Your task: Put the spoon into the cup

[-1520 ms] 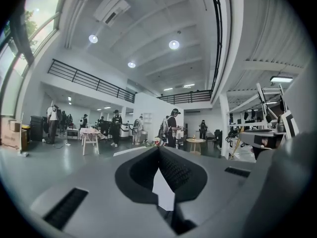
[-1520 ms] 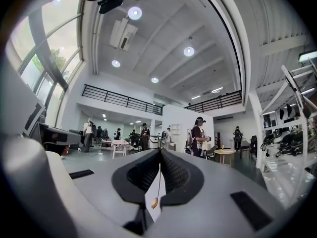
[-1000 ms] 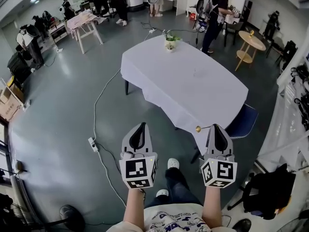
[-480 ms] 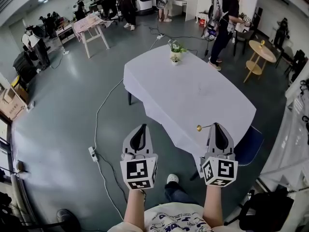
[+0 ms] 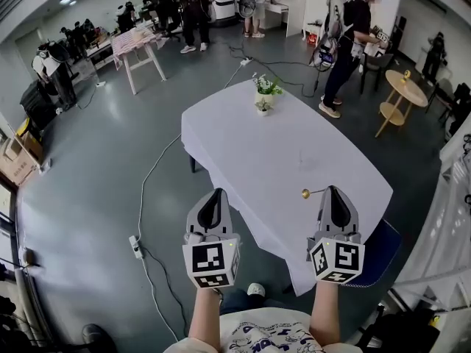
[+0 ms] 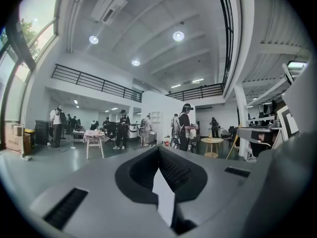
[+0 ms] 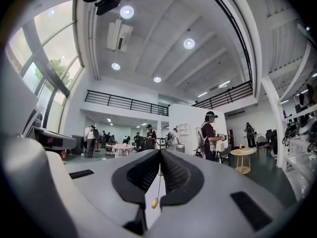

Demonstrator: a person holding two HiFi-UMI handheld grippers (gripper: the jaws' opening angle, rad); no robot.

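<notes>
Nearer than before, the spoon (image 5: 306, 193) rides pinched in the right gripper's (image 5: 335, 193) closed jaws, now above the white table (image 5: 294, 145). Left gripper (image 5: 214, 195) is closed and empty. No cup shows yet, so finding it and putting the spoon in remain.

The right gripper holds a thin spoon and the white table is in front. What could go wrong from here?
The right gripper pinches the spoon only on its thin handle, and it sticks out sideways; it might swivel or slip.
A white cable and power strip lie on the floor near the person's feet: a trip risk.
No clear cup shows on the table, only a potted plant: the target may be missed.
</notes>
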